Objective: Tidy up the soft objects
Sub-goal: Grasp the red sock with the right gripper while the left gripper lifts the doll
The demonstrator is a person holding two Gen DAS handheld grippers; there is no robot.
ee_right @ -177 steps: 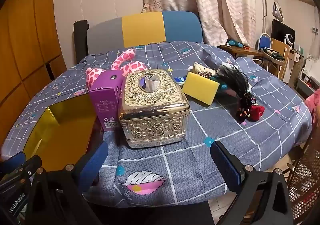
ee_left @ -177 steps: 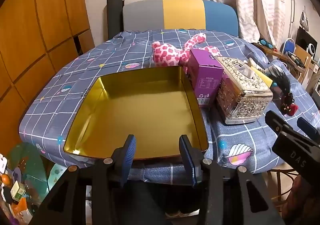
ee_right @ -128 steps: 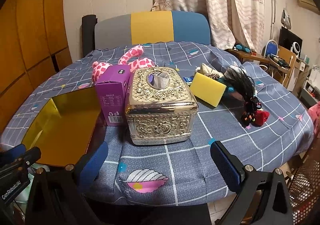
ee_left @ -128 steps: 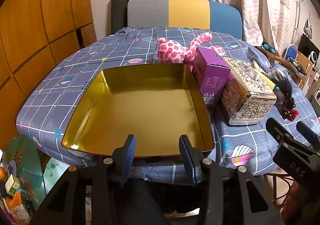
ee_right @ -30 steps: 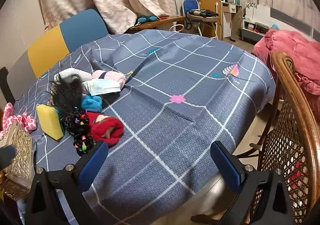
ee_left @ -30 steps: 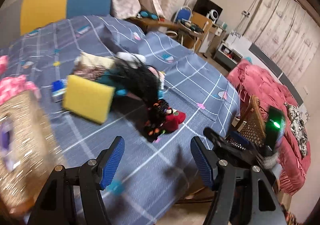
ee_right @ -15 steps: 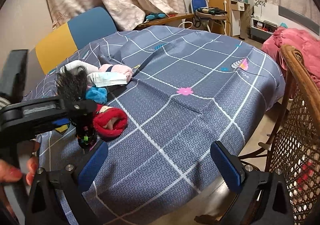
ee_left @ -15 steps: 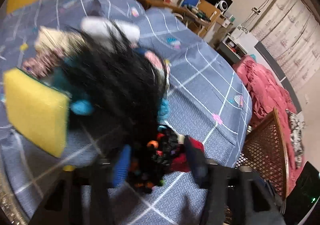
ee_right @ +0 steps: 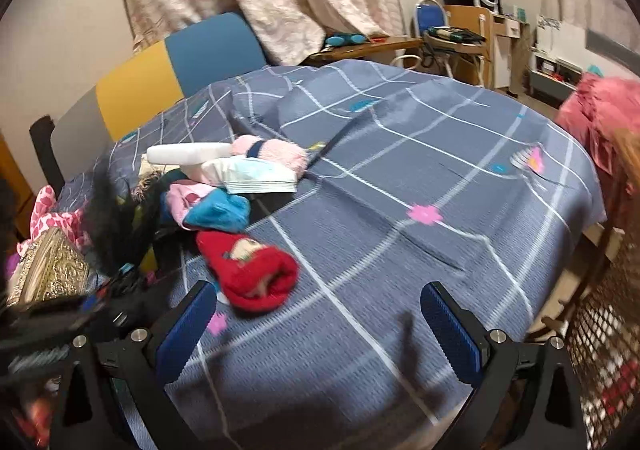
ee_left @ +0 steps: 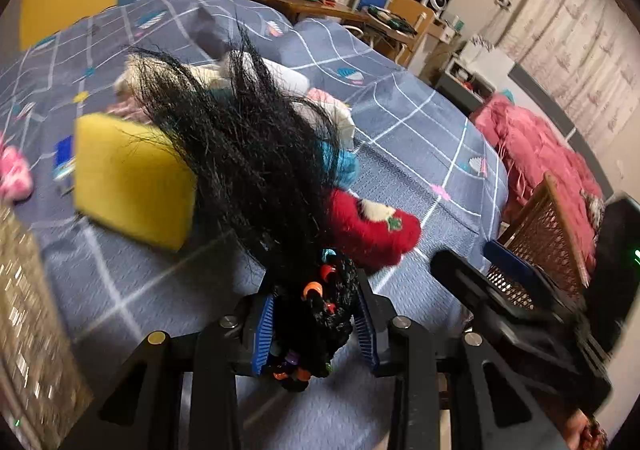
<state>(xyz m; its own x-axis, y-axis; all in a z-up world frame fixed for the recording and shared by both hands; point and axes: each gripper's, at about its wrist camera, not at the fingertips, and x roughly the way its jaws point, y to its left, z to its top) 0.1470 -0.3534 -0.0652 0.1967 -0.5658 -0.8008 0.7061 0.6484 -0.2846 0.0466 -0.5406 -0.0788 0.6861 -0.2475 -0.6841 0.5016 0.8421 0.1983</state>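
Sitting squeezed inside left hand-held gripper (ee_left: 316, 324) — black hairpiece (ee_left: 248, 153)

Black long-haired beaded bundle (ee_left: 312, 306) lies beside a red sock (ee_left: 370, 228) and yellow sponge (ee_left: 132, 179)

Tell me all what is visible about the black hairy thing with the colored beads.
The black hairy thing is a soft bundle of long, thin dark strands that fan upward, with a dense knotted base carrying small orange, red and purple beads. The left gripper has just closed on this base; its blue fingers press it from both sides. The strands overlap the yellow sponge and the red sock.
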